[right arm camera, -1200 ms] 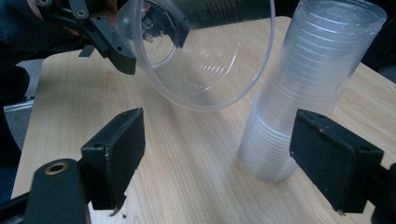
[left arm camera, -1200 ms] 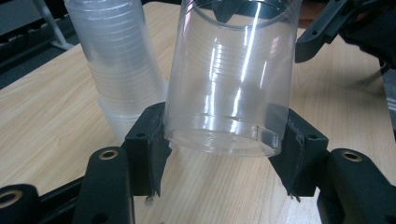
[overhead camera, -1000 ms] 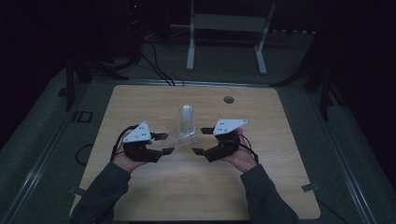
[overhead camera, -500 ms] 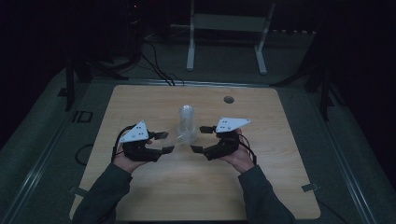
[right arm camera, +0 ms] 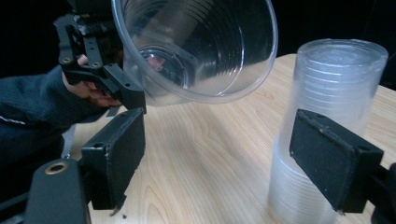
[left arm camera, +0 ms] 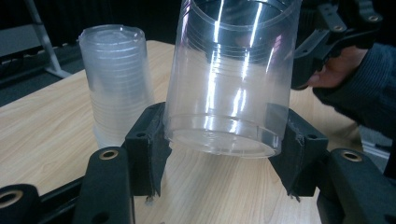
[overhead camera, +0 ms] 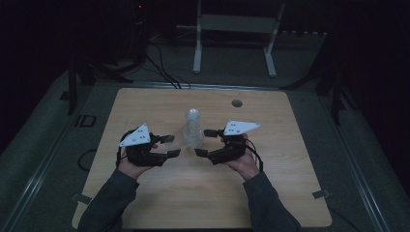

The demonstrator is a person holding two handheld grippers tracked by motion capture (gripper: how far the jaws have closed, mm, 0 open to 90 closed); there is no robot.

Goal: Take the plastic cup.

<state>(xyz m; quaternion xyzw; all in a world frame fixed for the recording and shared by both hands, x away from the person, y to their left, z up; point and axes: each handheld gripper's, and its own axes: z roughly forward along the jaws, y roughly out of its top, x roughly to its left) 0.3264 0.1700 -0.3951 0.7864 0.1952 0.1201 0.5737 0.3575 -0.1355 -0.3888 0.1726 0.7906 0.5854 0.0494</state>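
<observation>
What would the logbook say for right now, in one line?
left hand-held gripper: shut on clear cup, tilted above table | right hand-held gripper: open, holding nothing | cup stack: upright on table

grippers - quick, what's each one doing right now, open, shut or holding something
Left gripper: shut on the base of a single clear cup, held tilted off the table.
Right gripper: open, holding nothing; the stack of cups stands behind one jaw.
</observation>
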